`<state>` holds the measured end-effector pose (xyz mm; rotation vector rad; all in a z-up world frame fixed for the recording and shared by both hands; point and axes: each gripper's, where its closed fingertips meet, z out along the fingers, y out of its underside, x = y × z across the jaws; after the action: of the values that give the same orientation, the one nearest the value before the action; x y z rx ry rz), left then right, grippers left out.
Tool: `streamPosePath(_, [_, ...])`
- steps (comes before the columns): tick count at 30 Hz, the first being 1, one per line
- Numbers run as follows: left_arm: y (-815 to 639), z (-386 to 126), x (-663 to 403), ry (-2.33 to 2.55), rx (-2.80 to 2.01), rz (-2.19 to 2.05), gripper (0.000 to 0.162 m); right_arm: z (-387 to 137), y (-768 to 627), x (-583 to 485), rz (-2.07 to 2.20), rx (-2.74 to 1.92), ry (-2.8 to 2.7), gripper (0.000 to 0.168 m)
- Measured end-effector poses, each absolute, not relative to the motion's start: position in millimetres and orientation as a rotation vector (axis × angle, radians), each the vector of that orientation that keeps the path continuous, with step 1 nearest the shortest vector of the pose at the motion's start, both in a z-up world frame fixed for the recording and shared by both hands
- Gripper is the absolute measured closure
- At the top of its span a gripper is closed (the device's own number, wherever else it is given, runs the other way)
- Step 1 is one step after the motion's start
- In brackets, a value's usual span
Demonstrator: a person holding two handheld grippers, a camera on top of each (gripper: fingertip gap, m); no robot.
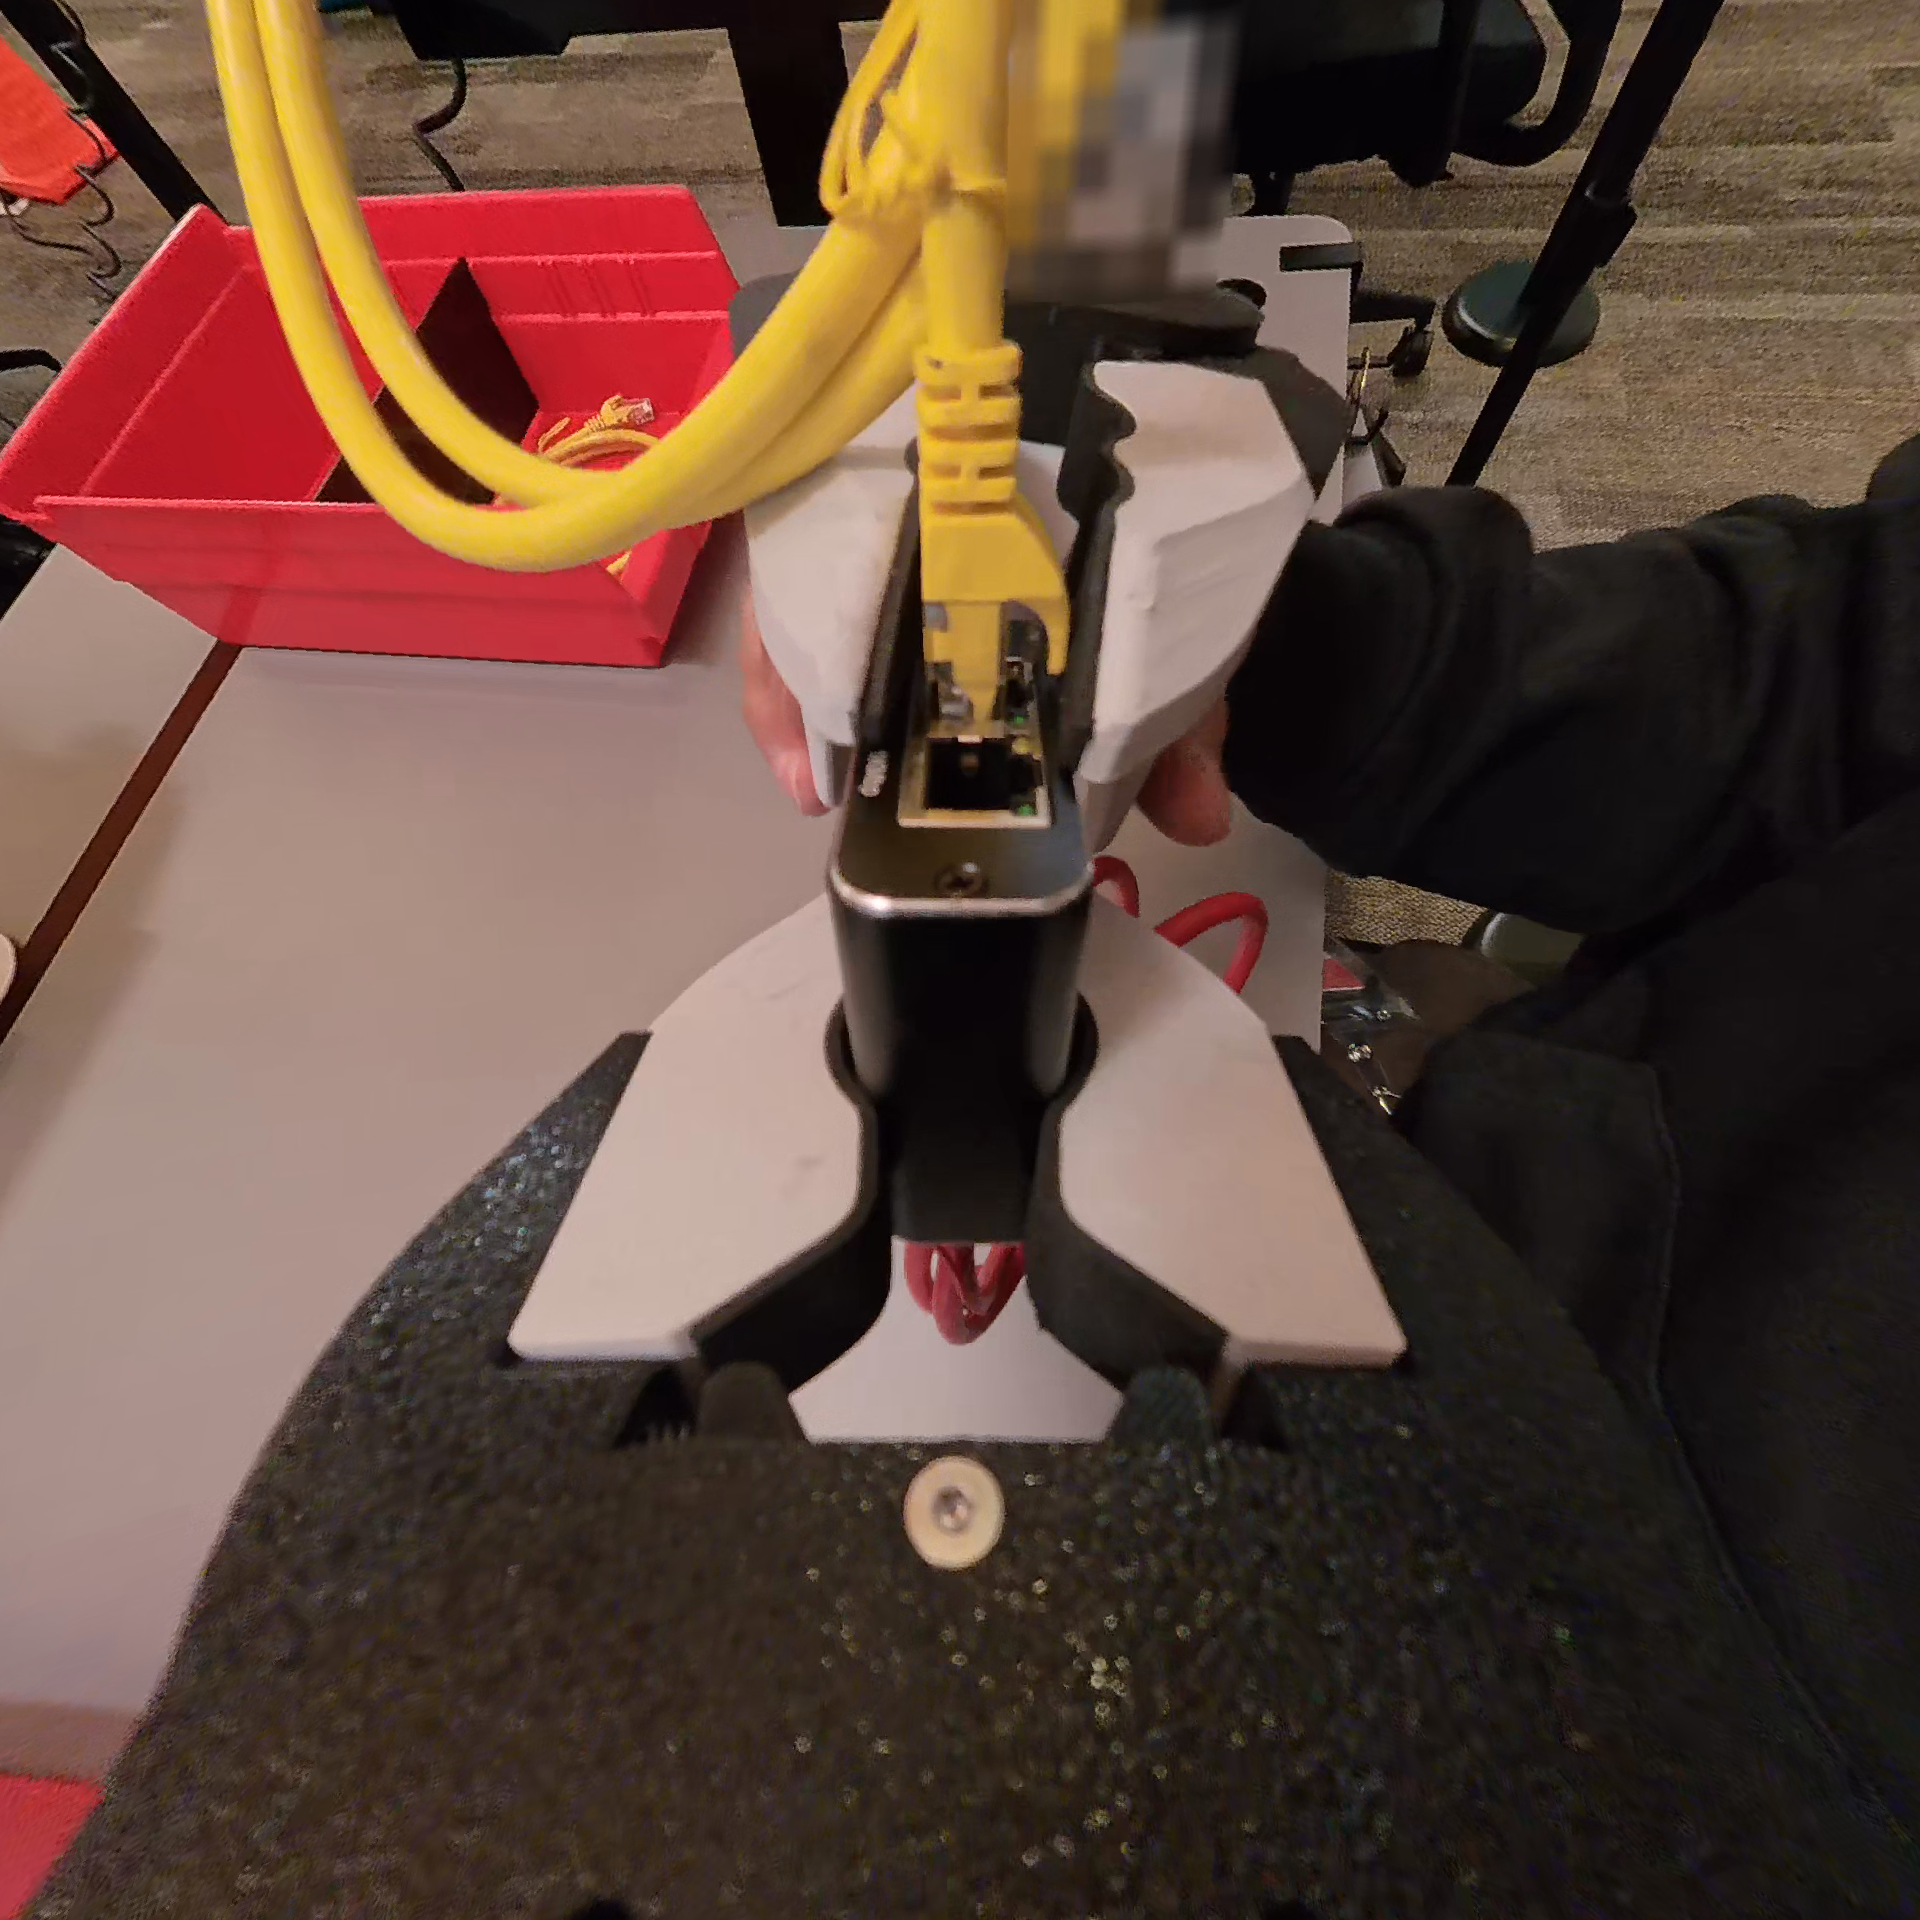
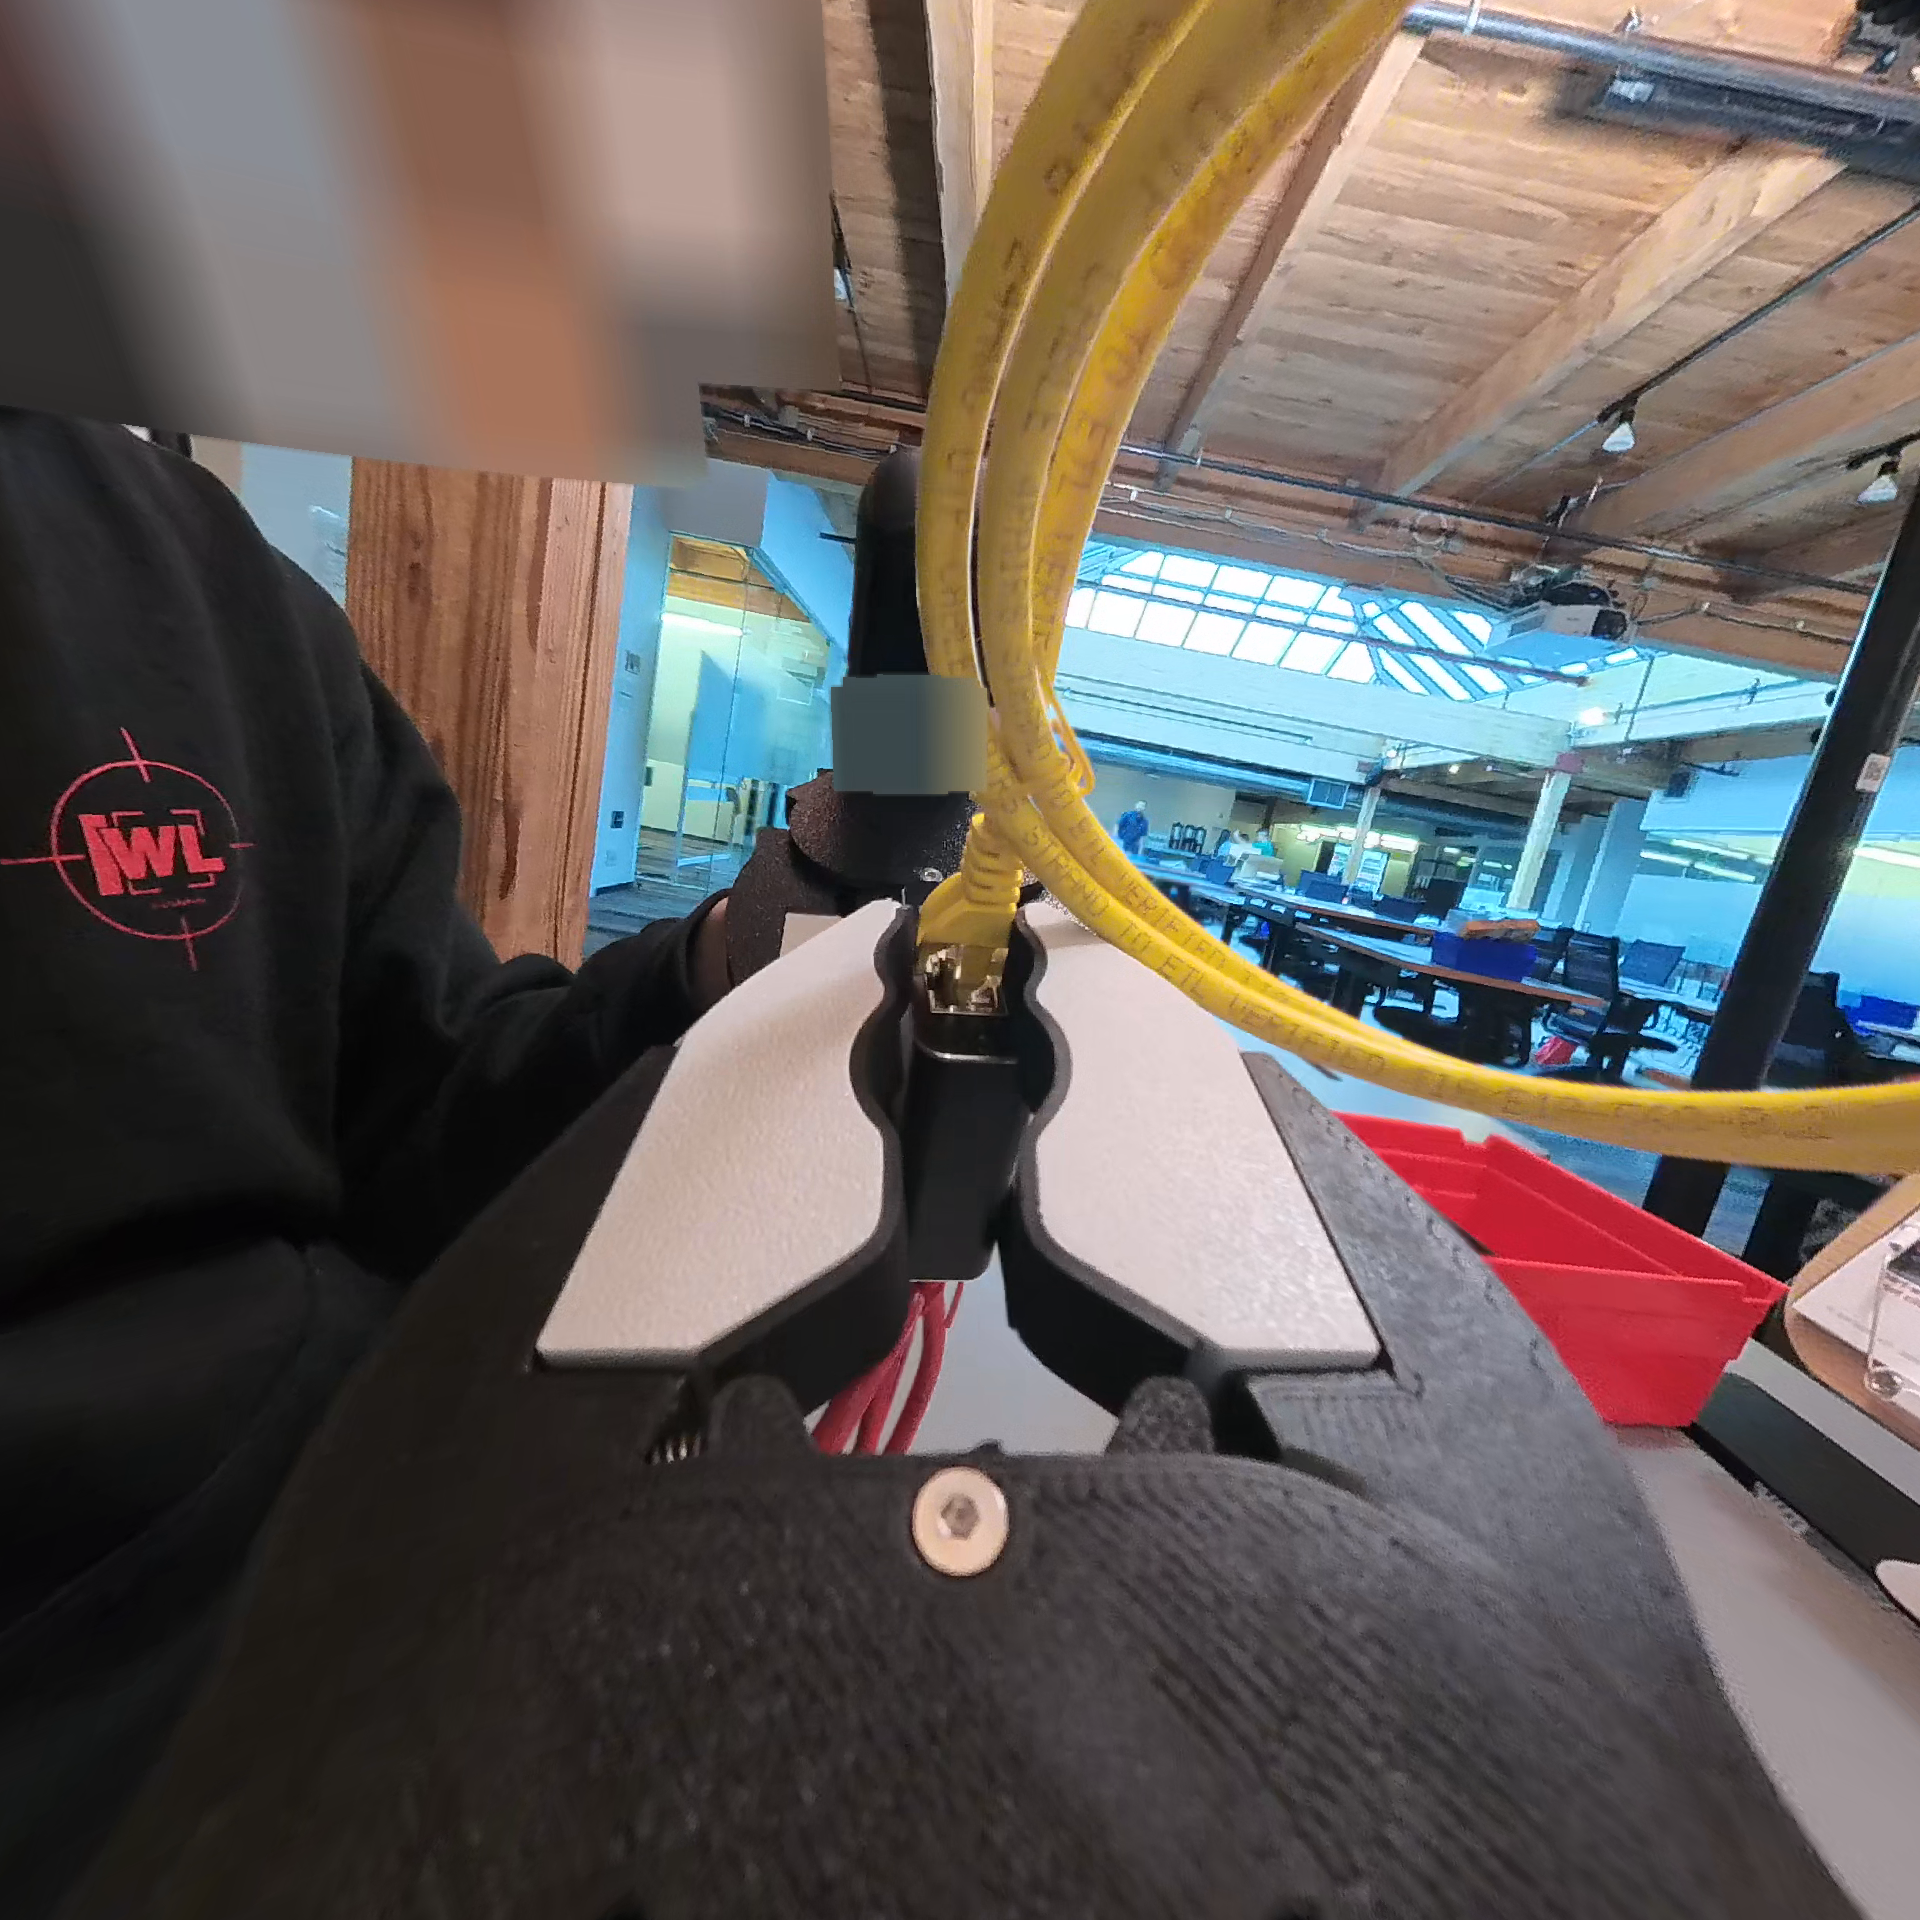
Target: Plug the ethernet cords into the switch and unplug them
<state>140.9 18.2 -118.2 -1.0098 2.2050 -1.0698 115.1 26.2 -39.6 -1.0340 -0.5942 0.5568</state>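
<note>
A black switch [image 1: 961, 966] is held upright above the grey table [image 1: 416, 935]. My left gripper [image 1: 961, 1039] is shut on its near end. A yellow ethernet plug [image 1: 982, 582] sits in a port on the switch's top face, and the port nearest me [image 1: 966, 781] is empty. My right gripper [image 1: 971, 769] comes in from the far side, its fingers closed around the plug and the switch sides. In the right wrist view the right gripper [image 2: 961, 935] clamps the plug [image 2: 966, 971] with the switch [image 2: 956, 1143] between its fingers. The yellow cord [image 2: 1039, 520] loops upward.
A red divided bin [image 1: 343, 416] stands at the table's far left and holds another yellow cord [image 1: 603, 436]; it also shows in the right wrist view [image 2: 1558, 1247]. Red cords [image 1: 1216, 925] lie on the table under the switch. A person's dark sleeve [image 1: 1455, 675] is at the right. A black pole [image 2: 1808, 883] stands beyond the bin.
</note>
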Motion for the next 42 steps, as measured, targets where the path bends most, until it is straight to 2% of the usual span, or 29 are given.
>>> streamPosePath(42, [22.1,-128.0,143.4,2.235,-1.071,-1.044,0.134,-43.2,34.8,116.0,0.578,-1.096,-0.536,0.153])
